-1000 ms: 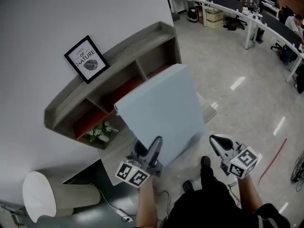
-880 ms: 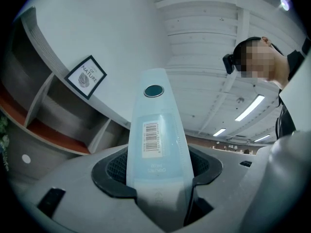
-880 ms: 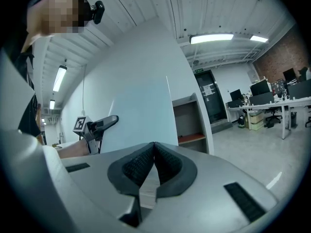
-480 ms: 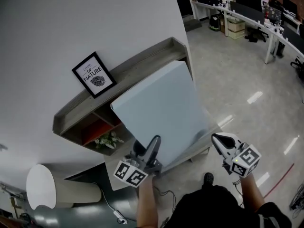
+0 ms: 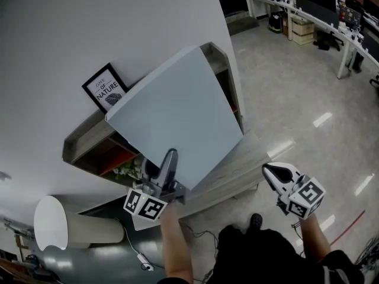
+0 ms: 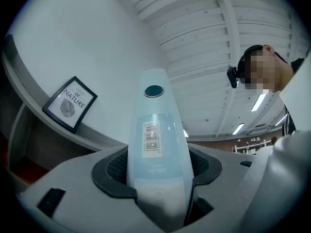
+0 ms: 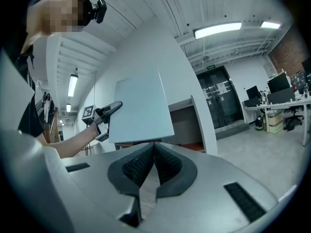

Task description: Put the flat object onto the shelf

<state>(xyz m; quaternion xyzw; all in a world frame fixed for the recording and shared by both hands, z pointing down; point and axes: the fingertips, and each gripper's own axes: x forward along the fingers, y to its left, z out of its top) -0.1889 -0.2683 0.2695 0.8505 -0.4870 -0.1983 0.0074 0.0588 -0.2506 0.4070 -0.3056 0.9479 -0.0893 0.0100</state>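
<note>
1. The left gripper [image 5: 167, 161] is clamped on the near edge of a pale blue flat board [image 5: 177, 114]. In the left gripper view the board [image 6: 156, 130] is seen standing between the two dark pads, which press on both of its faces.
2. A white barcode label [image 6: 152, 137] is noted on the gripped face of the board, with a dark round mark above it.
3. The board is held raised and tilted in front of the wooden shelf [image 5: 78, 139], which is mounted on the white wall [image 5: 89, 22]. In the head view its far corner overlaps the shelf's top edge and its body covers the middle compartments. Whether board and shelf touch cannot be told.
4. In the right gripper view the board [image 7: 141, 110] is seen in the air beside the shelf's end panel.
5. The right gripper [image 5: 271, 173] is held low and well apart from the board, near the right end of a wooden surface [image 5: 237, 170] below the shelf. Its jaws are seen together with nothing between them [image 7: 153, 154].
6. A framed picture [image 5: 104, 87] stands on the shelf top, just left of the board.
7. A potted plant [image 5: 125, 169] is partly visible in a lower compartment at the shelf's left end.
8. Office desks [image 5: 323, 19] are recorded at the far right, across the floor.
</note>
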